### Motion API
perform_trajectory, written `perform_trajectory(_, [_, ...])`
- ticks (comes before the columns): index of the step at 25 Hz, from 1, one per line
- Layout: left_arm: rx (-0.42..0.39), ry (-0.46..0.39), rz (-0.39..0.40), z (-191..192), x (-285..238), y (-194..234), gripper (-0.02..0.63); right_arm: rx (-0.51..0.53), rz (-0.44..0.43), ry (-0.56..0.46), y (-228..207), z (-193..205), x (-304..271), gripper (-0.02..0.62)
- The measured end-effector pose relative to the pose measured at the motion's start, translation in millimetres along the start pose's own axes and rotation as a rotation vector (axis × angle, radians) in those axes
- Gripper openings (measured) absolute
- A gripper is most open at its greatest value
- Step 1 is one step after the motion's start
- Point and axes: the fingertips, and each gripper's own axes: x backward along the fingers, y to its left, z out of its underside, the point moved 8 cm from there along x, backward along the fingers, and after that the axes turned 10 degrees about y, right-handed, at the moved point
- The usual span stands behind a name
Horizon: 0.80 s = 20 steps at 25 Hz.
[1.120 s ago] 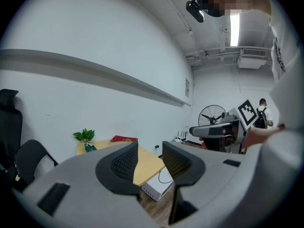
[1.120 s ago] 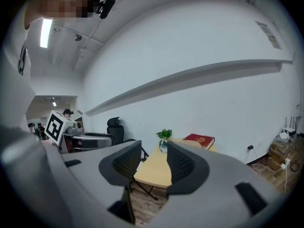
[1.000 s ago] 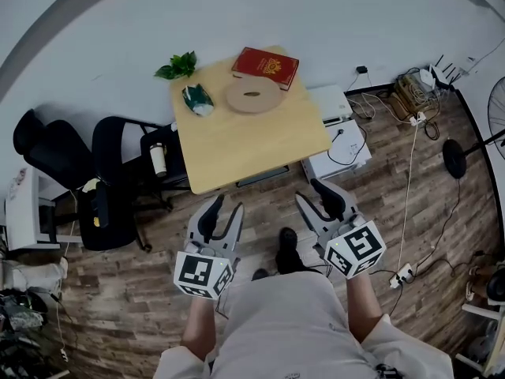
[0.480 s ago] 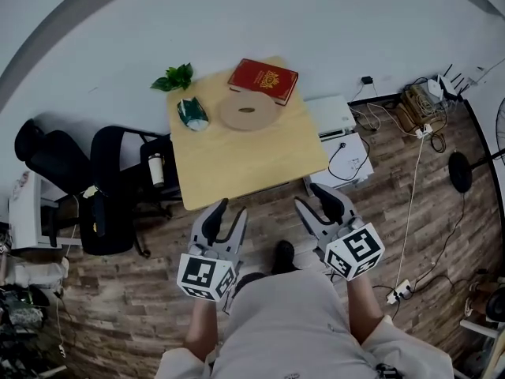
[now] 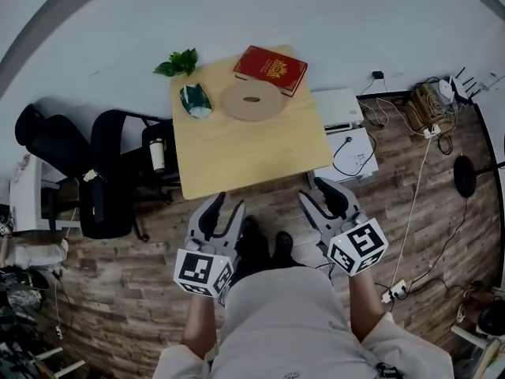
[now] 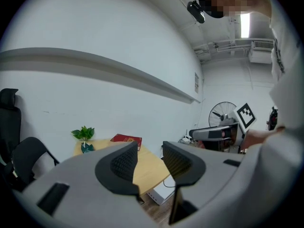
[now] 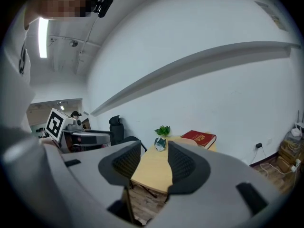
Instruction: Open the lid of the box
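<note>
- Standing at the near edge of the desk [image 5: 245,148], the person holds both grippers low by the waist, over the wood floor [image 5: 142,290] and short of the desktop.
- Left gripper [image 5: 226,205]: its fingers [image 6: 121,164] are spread apart and released, with just air between them. The desk shows through the gap, way off.
- Right gripper [image 5: 316,192]: same deal, fingers [image 7: 183,164] parted and gripping nothing, pointed toward the desk.
- The two grippers sit side by side, roughly level, and neither touches anything.
- The red box [image 5: 270,69] lies flat at the far right corner of the desk, right up by the wall. Its lid looks shut, and it's well apart from both grippers.
- A round wooden disc [image 5: 252,99] sits just in front of the box, its edge touching or tucked under the box. I can't tell which.
- Left of the disc there's a green packet [image 5: 196,99], and a little plant [image 5: 177,63] is at the far left corner.
- Black chairs [image 5: 118,156] are parked left of the desk.
</note>
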Motion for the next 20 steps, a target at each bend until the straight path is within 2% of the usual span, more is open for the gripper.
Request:
perform_trajectory(9, [0.015, 0.007, 0.000, -1, -13, 21, 0.146, 0.002, 0.003, 0.025, -5, -8, -23, 0.163])
perform_trajectory(20, [0.041, -0.003, 0.029, -17, -47, 74, 0.146, 0.041, 0.017, 0.057, -15, -40, -75, 0.163])
